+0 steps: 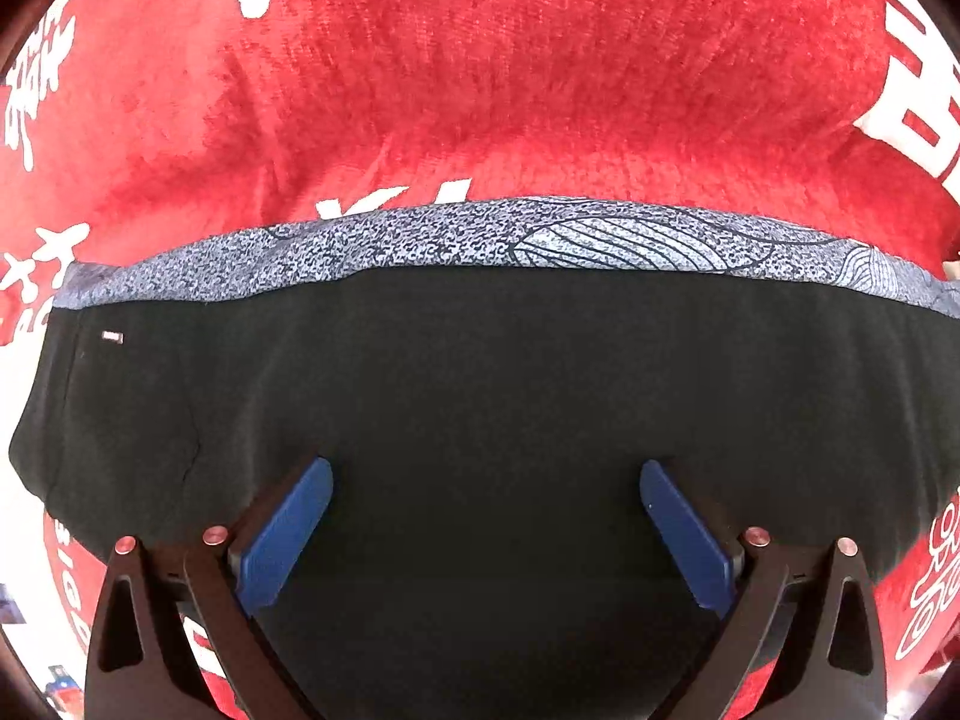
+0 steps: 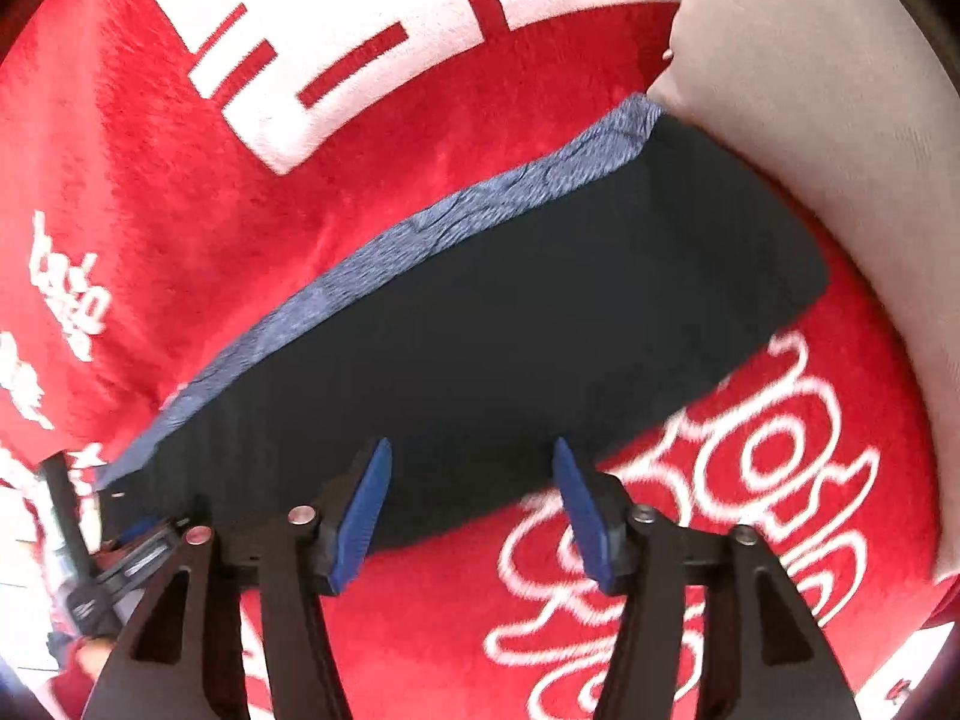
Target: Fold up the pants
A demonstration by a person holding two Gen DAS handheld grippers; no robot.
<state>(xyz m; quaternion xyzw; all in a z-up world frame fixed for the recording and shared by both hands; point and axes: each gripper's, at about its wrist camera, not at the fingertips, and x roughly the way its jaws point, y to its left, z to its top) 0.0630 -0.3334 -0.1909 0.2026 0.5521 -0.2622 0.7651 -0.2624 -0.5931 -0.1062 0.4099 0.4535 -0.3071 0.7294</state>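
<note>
The black pants (image 1: pixel 480 384) lie folded flat on a red blanket (image 1: pixel 456 90), with a strip of blue-grey patterned fabric (image 1: pixel 540 240) showing along their far edge. My left gripper (image 1: pixel 486 474) is open and empty, its blue pads just above the black cloth. In the right wrist view the pants (image 2: pixel 510 312) run diagonally with the patterned strip (image 2: pixel 420 228) on the upper left. My right gripper (image 2: pixel 472 456) is open and empty over the pants' near edge.
The red blanket (image 2: pixel 180 180) has large white lettering (image 2: pixel 336 48) and white outlined script (image 2: pixel 720 480). A beige cushion (image 2: pixel 840 120) lies at the upper right. The other gripper's handle (image 2: pixel 78 546) shows at the lower left.
</note>
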